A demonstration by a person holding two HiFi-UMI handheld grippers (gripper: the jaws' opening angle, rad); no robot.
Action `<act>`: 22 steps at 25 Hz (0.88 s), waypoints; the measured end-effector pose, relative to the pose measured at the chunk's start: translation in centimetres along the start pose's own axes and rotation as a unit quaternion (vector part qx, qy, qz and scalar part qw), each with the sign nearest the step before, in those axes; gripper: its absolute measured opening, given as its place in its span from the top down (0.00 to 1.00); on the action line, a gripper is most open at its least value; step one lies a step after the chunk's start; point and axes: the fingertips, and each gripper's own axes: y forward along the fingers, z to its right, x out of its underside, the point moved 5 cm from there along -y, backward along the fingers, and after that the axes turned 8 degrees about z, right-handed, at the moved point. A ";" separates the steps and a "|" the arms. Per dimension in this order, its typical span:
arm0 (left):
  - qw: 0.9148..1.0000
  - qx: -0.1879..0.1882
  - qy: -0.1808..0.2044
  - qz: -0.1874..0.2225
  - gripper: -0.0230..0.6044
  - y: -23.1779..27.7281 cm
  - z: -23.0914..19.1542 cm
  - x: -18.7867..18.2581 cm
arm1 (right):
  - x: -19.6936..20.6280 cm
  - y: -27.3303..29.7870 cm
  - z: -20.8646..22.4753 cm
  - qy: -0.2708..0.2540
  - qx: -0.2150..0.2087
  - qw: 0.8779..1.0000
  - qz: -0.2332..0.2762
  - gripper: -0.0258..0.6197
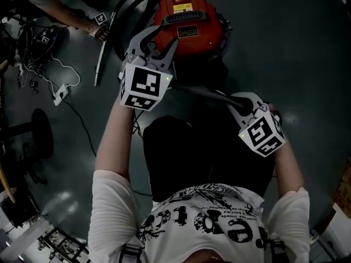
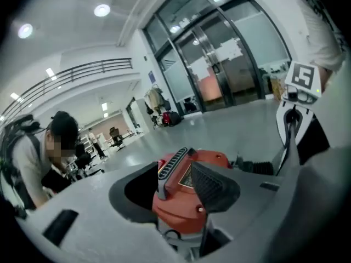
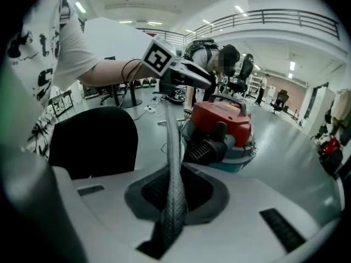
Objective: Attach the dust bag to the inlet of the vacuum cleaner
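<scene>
Overhead, my right gripper (image 3: 173,201) clamps the grey top edge of the black dust bag (image 1: 208,158), hanging on my side of the red vacuum cleaner (image 1: 189,29), while my left gripper (image 2: 175,199), jaws apart and empty, probably frees itself to regrip.

Floor (image 1: 307,53): dark grey, smooth, with a dull sheen; it carries everything here.
Far centre: the vacuum cleaner (image 1: 189,21) stands on the floor, its top red.
Left of the vacuum cleaner: a metal tube (image 1: 99,64) lies flat, pointing near to far.
Far left: a white power strip (image 1: 60,93) lies on the floor, a white cord (image 1: 68,70) looping beside it.
Left, nearer: a black cable (image 1: 82,126) trails toward the near side.
Left edge: a round black disc (image 1: 41,131); stool or base, unclear.
</scene>
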 end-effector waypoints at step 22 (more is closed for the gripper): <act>0.957 0.225 0.124 -0.133 0.74 10.4 -1.7 3.6 | 1.0 3.2 0.8 -0.118 -0.048 0.992 0.006 0.92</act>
